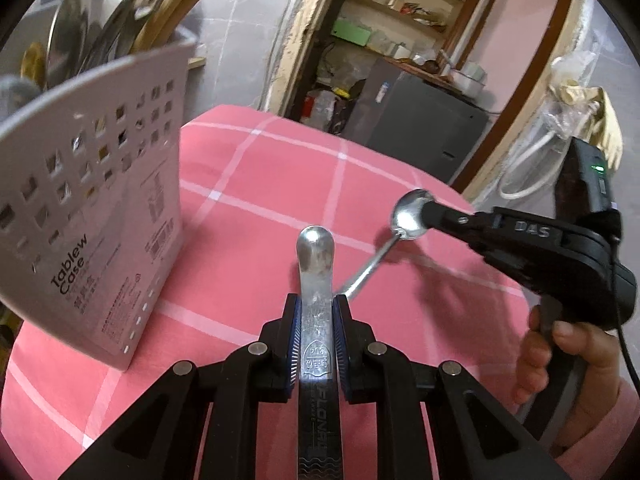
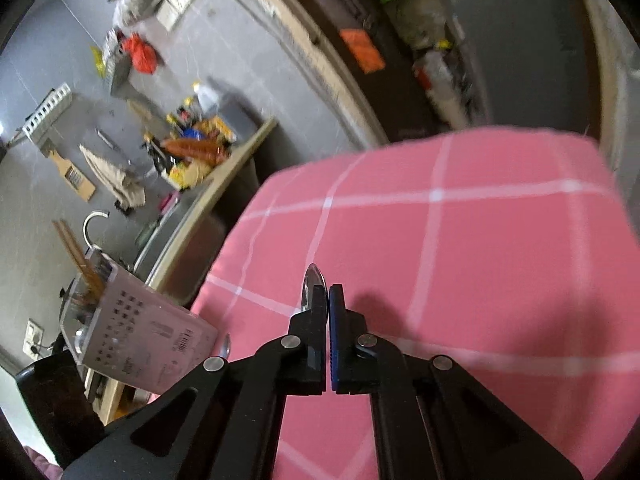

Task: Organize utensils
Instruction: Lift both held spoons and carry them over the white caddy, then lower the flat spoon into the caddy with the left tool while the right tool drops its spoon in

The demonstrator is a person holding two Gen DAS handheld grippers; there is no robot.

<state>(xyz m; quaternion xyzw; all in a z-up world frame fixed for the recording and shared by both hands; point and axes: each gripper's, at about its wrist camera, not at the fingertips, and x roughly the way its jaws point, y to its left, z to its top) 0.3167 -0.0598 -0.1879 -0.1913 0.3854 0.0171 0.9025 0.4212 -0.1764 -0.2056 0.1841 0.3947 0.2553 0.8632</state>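
Left claw (image 1: 316, 320) is closed on a flat utensil handle (image 1: 315, 280); right claw (image 1: 424, 212) is closed on a spoon (image 1: 408, 218) by its bowl. Both are above the pink-checked desk (image 1: 260, 200). Carry each over the holder (image 1: 92, 184) at left, tip handle-down, then release

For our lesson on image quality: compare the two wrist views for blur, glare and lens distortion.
Left wrist view: mostly sharp, with glare on the flat steel utensil handle in the left gripper; the white perforated plastic utensil case bows from fisheye. Right wrist view: motion-blurred background and pink checked tablecloth; the right gripper stays sharp.
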